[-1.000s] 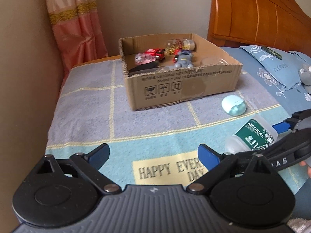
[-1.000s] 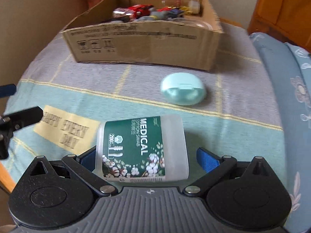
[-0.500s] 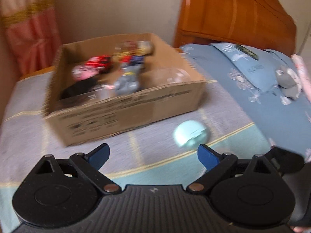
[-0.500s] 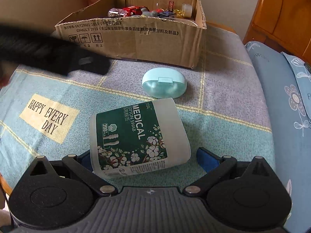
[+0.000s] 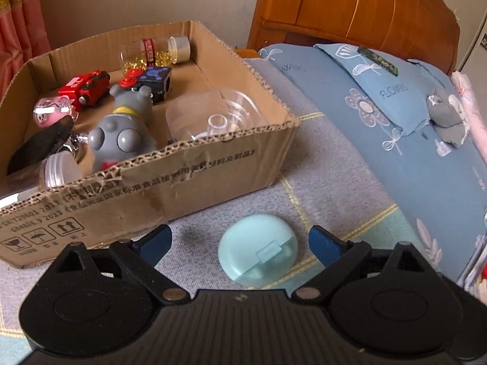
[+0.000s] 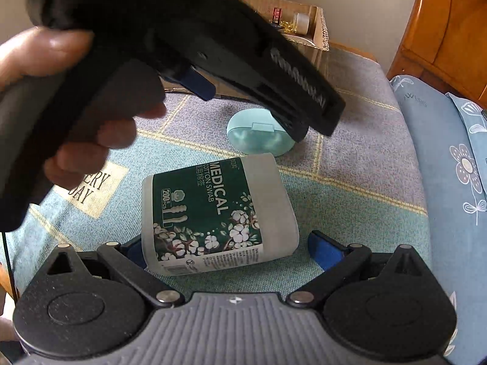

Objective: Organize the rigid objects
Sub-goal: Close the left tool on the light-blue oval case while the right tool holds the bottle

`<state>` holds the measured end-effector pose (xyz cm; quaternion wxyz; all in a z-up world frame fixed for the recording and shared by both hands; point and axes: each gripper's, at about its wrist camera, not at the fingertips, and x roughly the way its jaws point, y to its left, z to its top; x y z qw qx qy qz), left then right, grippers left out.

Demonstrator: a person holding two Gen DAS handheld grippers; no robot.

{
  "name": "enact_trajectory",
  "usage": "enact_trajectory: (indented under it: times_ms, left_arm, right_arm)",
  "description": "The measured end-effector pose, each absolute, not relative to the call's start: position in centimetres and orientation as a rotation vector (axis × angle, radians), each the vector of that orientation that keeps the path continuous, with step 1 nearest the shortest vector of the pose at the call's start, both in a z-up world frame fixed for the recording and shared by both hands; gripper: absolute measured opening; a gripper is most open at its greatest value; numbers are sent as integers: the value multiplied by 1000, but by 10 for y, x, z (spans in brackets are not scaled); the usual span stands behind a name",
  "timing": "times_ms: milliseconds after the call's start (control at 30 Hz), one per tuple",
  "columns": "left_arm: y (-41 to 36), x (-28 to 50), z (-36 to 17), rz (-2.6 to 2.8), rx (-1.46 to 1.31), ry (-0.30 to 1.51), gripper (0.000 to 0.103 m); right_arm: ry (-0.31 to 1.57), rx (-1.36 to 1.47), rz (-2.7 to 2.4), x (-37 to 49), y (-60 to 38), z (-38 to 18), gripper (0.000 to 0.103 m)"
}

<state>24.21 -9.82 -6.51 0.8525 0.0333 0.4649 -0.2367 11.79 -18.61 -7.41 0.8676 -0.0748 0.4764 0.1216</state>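
Note:
A mint-green oval case [image 5: 258, 249] lies on the blanket just in front of the cardboard box [image 5: 213, 164]. My left gripper [image 5: 240, 241] is open, its blue fingertips either side of the case, not touching it. In the right wrist view the left gripper [image 6: 255, 106] reaches over the case [image 6: 258, 137]. A cotton swab tub [image 6: 219, 213] with a green label lies on its side between the open fingers of my right gripper [image 6: 226, 251]. The box holds a grey toy figure [image 5: 121, 127], a red toy car [image 5: 85, 86], a pill bottle [image 5: 152, 51] and a clear container [image 5: 213, 115].
A blue-grey checked blanket [image 6: 350, 164] covers the surface. A blue flowered pillow [image 5: 380, 91] and bedding lie to the right, with a wooden headboard [image 5: 350, 9] behind. A pink curtain [image 5: 21, 15] hangs at the far left.
My left gripper has moved forward and to the right, from over the printed blanket patch to around the mint case. The right gripper has drawn back slightly from the tub.

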Motion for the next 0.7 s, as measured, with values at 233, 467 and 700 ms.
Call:
enact_trajectory:
  times_ms: [233,467,700]
  left_arm:
    - [-71,235,-71,-464,77,959,97]
    - [-54,219,-74,-397,167,924,96]
    - [-82,222,-74,-494,159,886,82]
  right_arm:
    - [993,-157,256,120,-188,-73,103]
    - [987,-165,266,121,-190,-73,103]
    - [953,-196,284,118,-189,-73,103]
